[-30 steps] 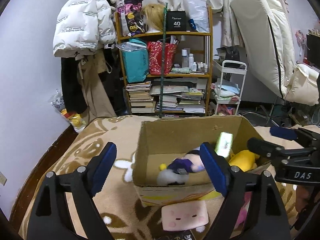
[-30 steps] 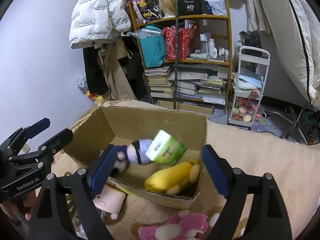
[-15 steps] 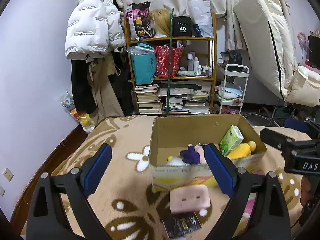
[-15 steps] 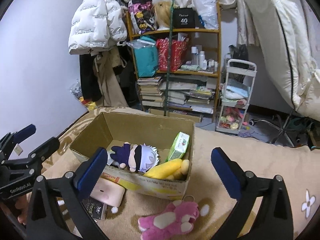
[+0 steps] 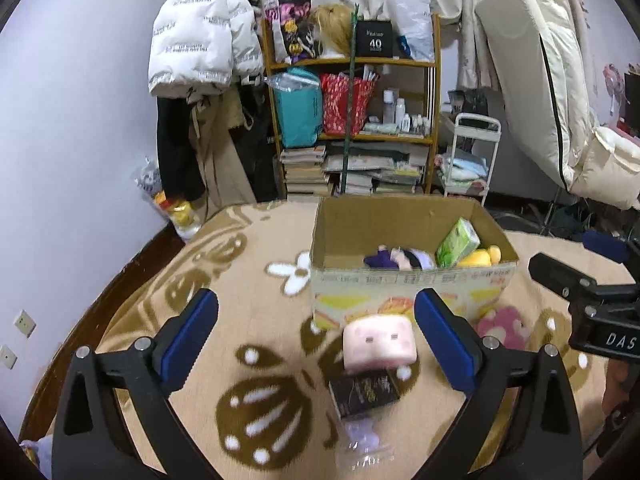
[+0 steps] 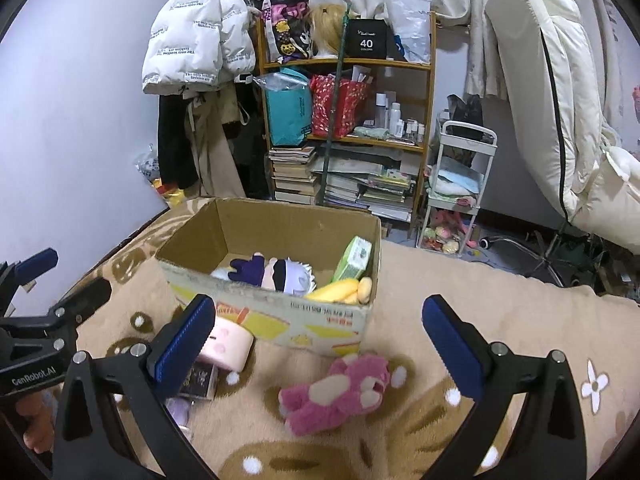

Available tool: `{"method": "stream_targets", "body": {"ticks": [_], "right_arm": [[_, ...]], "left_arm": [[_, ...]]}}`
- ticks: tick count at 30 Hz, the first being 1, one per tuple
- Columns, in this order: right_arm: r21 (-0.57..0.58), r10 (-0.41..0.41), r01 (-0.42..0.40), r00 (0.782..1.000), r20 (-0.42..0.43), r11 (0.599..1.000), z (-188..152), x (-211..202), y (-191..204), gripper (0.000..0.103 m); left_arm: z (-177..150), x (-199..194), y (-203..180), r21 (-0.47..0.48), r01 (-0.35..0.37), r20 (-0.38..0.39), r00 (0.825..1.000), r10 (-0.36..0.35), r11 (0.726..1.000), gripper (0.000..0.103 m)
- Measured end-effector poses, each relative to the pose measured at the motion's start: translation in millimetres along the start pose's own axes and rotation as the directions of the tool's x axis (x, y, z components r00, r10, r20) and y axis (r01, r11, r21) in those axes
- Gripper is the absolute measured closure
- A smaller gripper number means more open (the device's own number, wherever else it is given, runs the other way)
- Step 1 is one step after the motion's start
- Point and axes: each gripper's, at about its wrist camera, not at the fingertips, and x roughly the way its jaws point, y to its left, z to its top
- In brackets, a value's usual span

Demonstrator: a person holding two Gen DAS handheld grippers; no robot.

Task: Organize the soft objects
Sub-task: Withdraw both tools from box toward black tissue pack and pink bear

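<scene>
left gripper (image 5: 316, 334) opening, empty | right gripper (image 6: 318, 338) spread, empty | risk: you snag the black flat packet (image 5: 363, 394) at 6 o'clock of the pink square plush cushion (image 5: 379, 342)

One cardboard box (image 6: 328, 320) stands on the blanket. Inside it are three soft things: one purple-and-white doll (image 6: 276, 272), one yellow plush (image 6: 344, 290) and one green tissue pack (image 6: 354, 258) leaning at its right end. Outside the box lie four things: one pink square cushion (image 5: 380, 338) just in front of it, one dark packet (image 5: 364, 394) in front of the cushion, one pale purple item (image 5: 360, 436), blurred, nearer still, and one pink plush bear (image 6: 336, 390) before the box's right corner. Two grippers, one per view.
</scene>
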Motion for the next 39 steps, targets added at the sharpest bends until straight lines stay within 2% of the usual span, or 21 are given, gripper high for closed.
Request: {"method": "stream_targets", "body": {"ticks": [7, 19, 31, 39], "right_arm": [[-0.026, -0.072, 0.071, 0.997, -0.016, 0.997, -9, -11, 9, 0.0], [-0.021, -0.077, 0.075, 0.992, -0.101, 0.997, -24, -1, 10, 0.0], [0.064, -0.057, 0.068, 0.985, -0.165, 0.996, -25, 31, -5, 0.0], [0.113, -0.024, 0.046, 0.981, -0.193, 0.993, -22, 48, -16, 0.0]], "left_arm": [[-14, -10, 5, 0.006, -0.01, -0.053, 0.999, 0.01, 1.0, 0.005], [-25, 10, 0, 0.009, 0.0, -0.135, 0.991, 0.001, 1.0, 0.005], [-33, 53, -7, -0.013, 0.022, -0.268, 0.963, -0.025, 1.0, 0.005], [-36, 72, -13, -0.016, 0.027, -0.317, 0.948, -0.03, 1.0, 0.005]]}}
